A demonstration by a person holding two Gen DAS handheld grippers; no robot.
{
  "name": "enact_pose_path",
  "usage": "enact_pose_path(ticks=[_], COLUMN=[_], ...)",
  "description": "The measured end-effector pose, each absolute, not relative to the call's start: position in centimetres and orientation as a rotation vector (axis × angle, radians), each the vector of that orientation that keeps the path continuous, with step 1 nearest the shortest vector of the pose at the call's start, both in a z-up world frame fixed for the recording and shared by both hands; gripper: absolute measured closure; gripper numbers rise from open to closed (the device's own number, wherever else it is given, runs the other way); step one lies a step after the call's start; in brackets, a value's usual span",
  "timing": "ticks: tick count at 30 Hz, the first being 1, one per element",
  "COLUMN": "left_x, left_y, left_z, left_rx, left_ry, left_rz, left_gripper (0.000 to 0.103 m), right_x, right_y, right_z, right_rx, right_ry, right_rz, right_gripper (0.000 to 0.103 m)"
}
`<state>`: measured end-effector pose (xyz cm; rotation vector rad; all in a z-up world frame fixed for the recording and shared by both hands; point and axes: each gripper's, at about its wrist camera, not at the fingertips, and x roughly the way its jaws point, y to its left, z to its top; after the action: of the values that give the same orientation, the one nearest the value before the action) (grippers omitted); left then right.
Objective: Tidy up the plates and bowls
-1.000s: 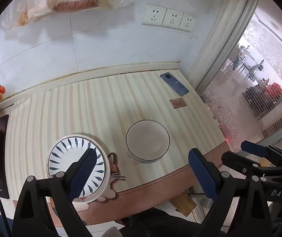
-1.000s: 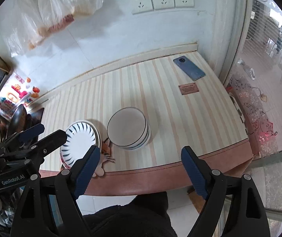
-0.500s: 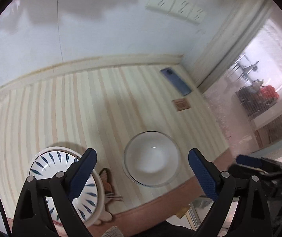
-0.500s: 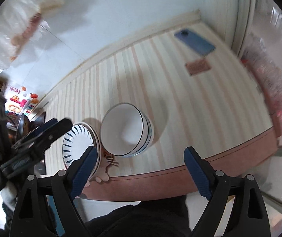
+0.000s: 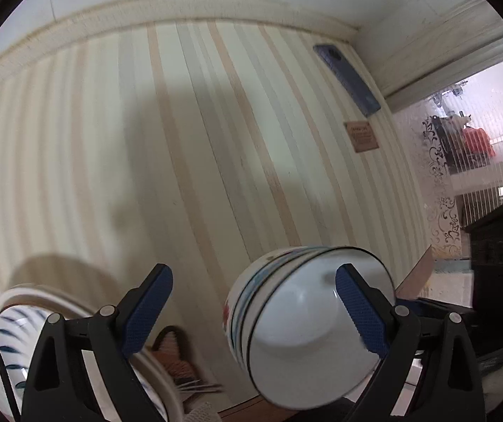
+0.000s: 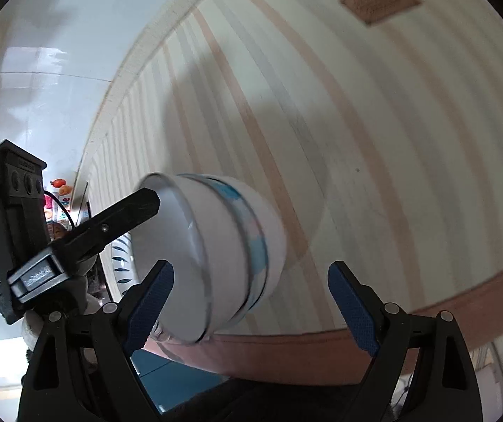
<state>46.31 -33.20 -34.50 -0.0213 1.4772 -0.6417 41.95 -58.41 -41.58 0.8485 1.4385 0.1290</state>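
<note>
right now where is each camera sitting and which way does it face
Left wrist: on the left claw, facing down the striped counter toward the phone; its blue fingers straddle the bowl stack's rim.
Right wrist: on the right claw, facing the same counter; the left claw shows too.
Shared: bowl stack, patterned plate, brown card.

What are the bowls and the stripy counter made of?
The bowls look like glazed ceramic: white, glossy, with a light glint inside and painted blue bands. The stripy counter could be wood or a printed laminate; its smooth matte plank stripes leave that open.
</note>
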Motion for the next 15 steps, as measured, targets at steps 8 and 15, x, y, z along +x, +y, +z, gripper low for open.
enact_pose_path(ticks=[8, 15], left_x=[46.3, 45.9], left_y=[-34.5, -33.8], left_z=[-38.2, -39.4], left_rx=[0.0, -0.164], left_ry=[1.616, 1.664], left_rz=[-0.695, -0.721], left_gripper=[0.039, 0.045], right_x=[43.4, 44.5], right_y=[-57.5, -56.9], right_z=[-46.8, -47.7], right_rx=[0.953, 1.001], right_ry=[1.49, 1.464], right_rz=[0.208, 0.261], right_gripper=[0.01, 0.04])
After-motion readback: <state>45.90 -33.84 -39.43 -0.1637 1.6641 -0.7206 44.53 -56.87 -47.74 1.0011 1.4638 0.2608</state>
